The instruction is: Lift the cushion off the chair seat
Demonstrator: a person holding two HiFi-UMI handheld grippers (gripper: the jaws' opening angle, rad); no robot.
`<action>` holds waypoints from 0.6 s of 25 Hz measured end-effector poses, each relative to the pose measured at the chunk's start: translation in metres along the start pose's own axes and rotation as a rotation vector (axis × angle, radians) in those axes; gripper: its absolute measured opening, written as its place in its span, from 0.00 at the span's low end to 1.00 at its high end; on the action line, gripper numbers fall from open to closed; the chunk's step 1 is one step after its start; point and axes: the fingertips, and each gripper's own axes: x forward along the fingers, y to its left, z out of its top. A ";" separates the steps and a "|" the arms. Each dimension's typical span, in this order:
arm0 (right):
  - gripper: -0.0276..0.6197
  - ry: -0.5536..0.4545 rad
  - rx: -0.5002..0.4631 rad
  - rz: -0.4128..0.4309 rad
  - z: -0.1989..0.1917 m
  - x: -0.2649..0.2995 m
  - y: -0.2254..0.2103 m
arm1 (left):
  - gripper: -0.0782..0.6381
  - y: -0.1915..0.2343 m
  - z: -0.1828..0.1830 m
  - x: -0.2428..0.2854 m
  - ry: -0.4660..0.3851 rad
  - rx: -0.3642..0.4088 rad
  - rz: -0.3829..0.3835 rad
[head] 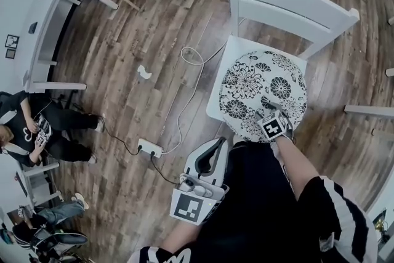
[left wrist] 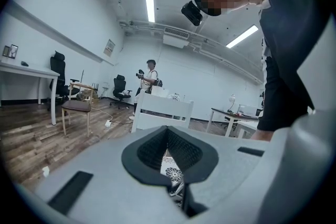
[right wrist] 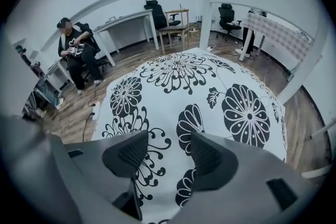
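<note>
Floral cushion [head: 265, 92] down flat on the white chair [head: 289, 6], not lifted yet.
It's round, white with bold black flower prints, and it covers most of the seat [head: 217, 105], leaving only the left corners bare. The near edge seems to reach the seat's front, though that part is hidden. The chair stands upright, with a slatted back behind the cushion.

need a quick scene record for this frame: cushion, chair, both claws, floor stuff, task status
cushion: round, white with black flowers, lying flat on the seat
chair: white, slatted back, upright
right claw: open, jaws apart over the cushion's near edge, gripping nothing
left claw: shut, empty, off the cushion, short of the chair
power strip: white, on the floor to the chair's left in the head view
person: seated at far left in the head view
status: cushion not yet lifted
</note>
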 end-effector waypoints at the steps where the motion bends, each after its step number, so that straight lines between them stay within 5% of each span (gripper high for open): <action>1: 0.41 0.023 -0.008 -0.001 -0.003 0.001 0.001 | 0.11 0.001 0.000 0.000 0.006 -0.005 0.002; 15: 0.41 0.024 0.000 -0.069 -0.009 0.006 0.000 | 0.11 0.004 -0.010 0.000 0.024 -0.038 0.009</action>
